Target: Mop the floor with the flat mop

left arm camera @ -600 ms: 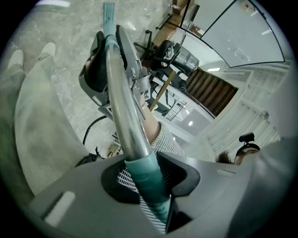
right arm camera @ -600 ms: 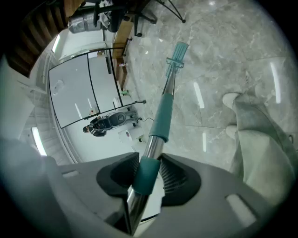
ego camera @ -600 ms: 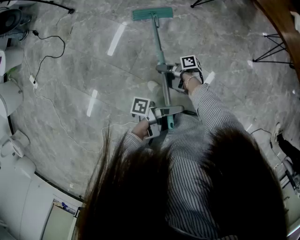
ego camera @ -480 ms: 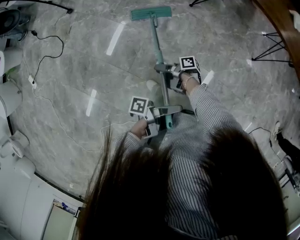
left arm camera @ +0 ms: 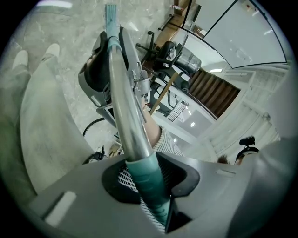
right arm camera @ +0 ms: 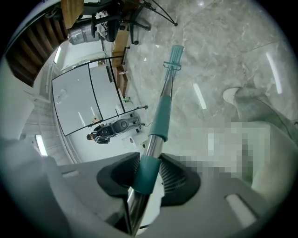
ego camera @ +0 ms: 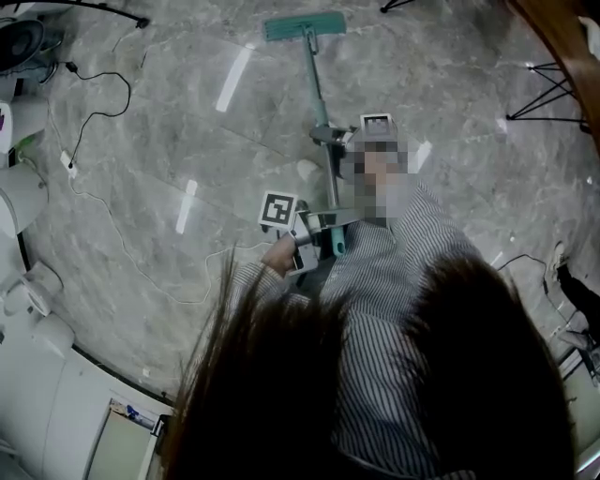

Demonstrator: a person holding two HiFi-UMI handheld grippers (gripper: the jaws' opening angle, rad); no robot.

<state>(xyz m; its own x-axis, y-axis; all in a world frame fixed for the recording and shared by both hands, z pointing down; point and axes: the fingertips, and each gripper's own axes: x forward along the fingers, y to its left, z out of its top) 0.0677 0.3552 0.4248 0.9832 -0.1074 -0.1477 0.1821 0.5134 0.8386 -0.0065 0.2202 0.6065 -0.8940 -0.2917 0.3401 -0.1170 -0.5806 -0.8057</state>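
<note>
**A:** ok, what's where, starting from the left?

**B:** Far left there's a black cable (ego camera: 94, 103) snaking over the grey marble floor (ego camera: 169, 272). Next is the left gripper (ego camera: 322, 225). Its jaws are clamped tight on the teal grip at the top end of the mop (ego camera: 317, 89) handle, right up by the person's striped sleeve (ego camera: 375, 272).

**A:** and the mop itself?

**B:** The handle runs from that grip away from the person, and the flat teal head (ego camera: 304, 26) lies on the floor well out in front. A light shoe (ego camera: 307, 171) sits just left of the handle.

**A:** other one?

**B:** The right gripper (ego camera: 330, 136) is further down the handle. Its jaws are closed on the pole at a teal band, with bare steel showing either side of it. Further right, black stand legs (ego camera: 544, 94) are on the floor.
</note>
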